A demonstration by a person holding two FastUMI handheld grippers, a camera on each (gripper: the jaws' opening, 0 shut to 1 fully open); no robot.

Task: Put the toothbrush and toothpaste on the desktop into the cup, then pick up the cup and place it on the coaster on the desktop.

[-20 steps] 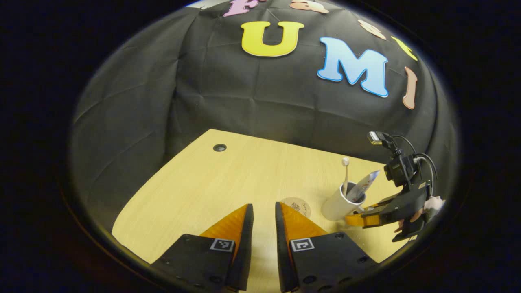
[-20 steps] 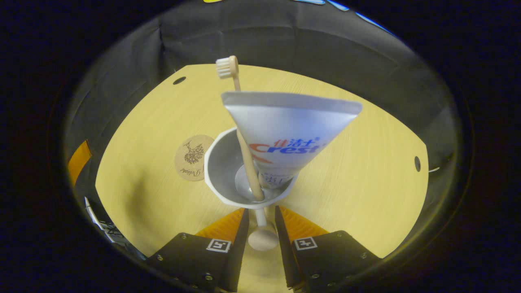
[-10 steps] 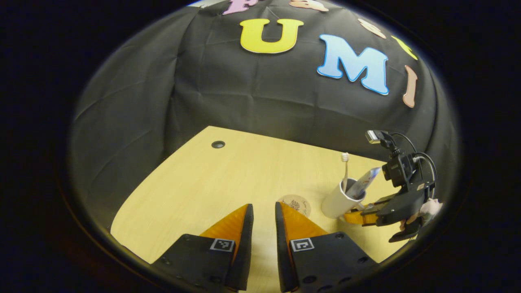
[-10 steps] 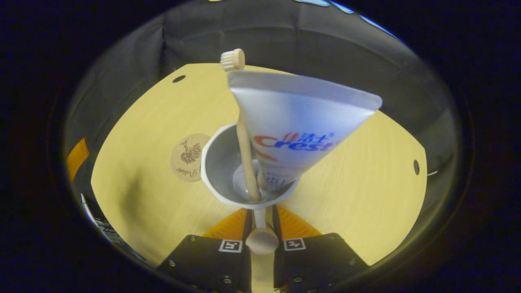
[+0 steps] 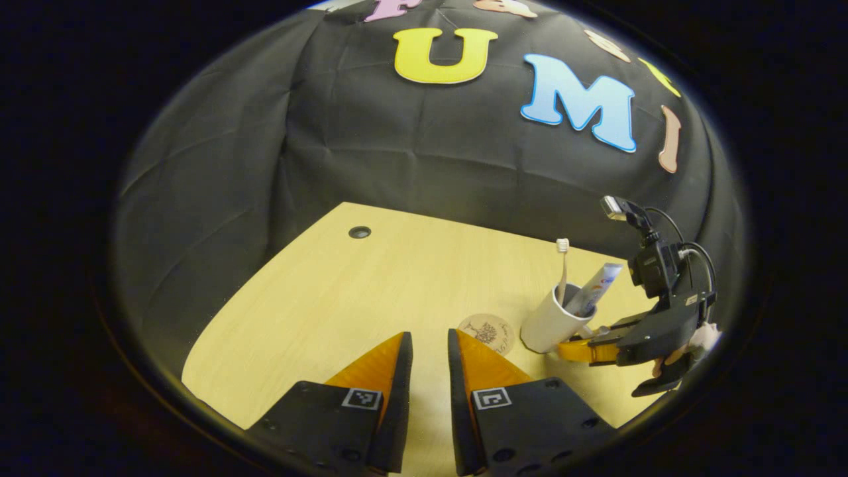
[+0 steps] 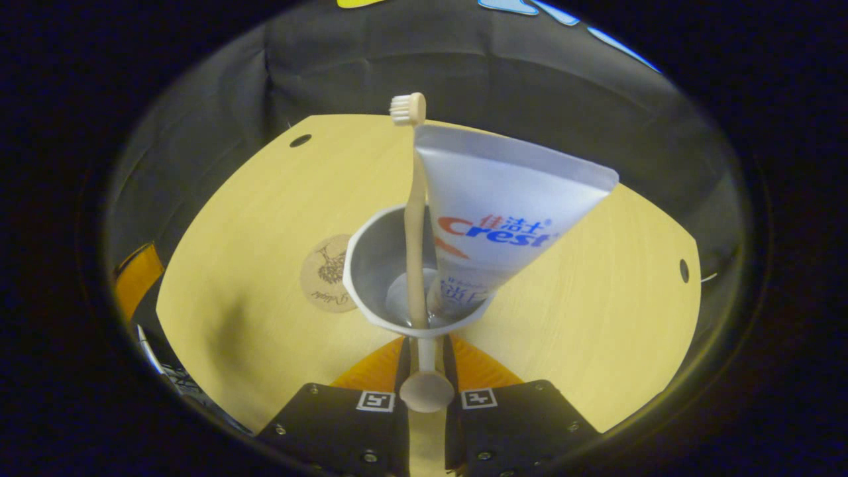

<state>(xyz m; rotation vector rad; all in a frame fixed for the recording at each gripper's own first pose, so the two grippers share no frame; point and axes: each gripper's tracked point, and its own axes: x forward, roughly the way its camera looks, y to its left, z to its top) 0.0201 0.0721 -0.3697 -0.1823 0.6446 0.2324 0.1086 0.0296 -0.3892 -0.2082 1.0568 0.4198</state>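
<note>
One cup (image 6: 397, 278), one toothbrush (image 6: 415, 218), one toothpaste (image 6: 500, 222), one coaster (image 6: 326, 273). Two claws (image 5: 429, 371) (image 6: 427, 361). Two holes (image 6: 300, 140) (image 6: 684, 270) in one counter (image 6: 265, 218).

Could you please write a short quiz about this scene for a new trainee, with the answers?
1. True or false: the toothbrush and toothpaste stand in the cup.
2. What do the right gripper fingers press on?
3. The cup sits: A) on the coaster; B) beside it.

Key: 1 true; 2 the cup's handle; 3 B.
</note>
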